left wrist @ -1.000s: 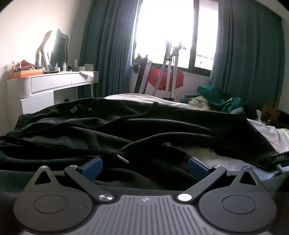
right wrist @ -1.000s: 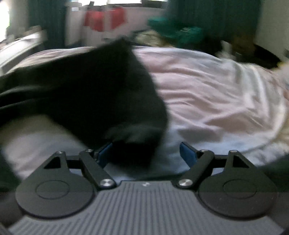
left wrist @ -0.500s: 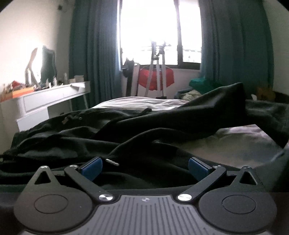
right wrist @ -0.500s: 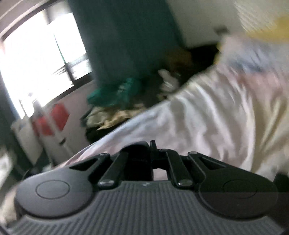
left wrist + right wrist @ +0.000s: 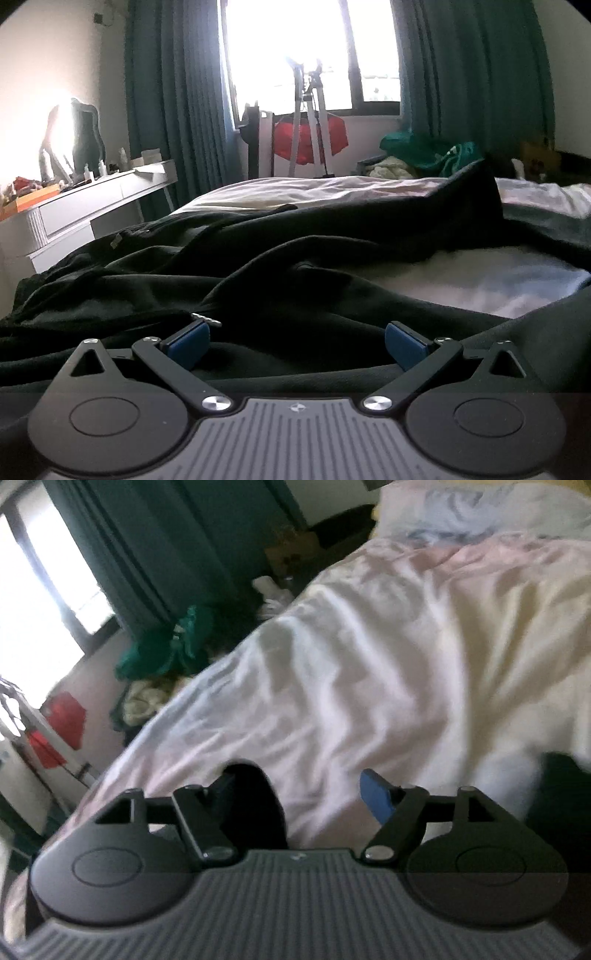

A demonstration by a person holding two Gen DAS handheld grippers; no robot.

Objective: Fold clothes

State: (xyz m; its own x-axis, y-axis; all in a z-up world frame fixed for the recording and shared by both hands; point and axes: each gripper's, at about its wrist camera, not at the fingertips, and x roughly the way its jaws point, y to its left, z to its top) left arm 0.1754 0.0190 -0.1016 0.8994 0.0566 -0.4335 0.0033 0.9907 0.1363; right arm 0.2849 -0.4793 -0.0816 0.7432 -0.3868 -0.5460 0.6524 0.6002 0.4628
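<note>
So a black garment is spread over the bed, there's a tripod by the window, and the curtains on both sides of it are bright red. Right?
Not quite. The curtains are dark teal, not red, as the left wrist view shows. What is red there is a cloth hanging behind the tripod. The black garment on the bed and the tripod by the window are as you say.

No readable text, label, brand, number or sign anywhere in either wrist view.
</note>
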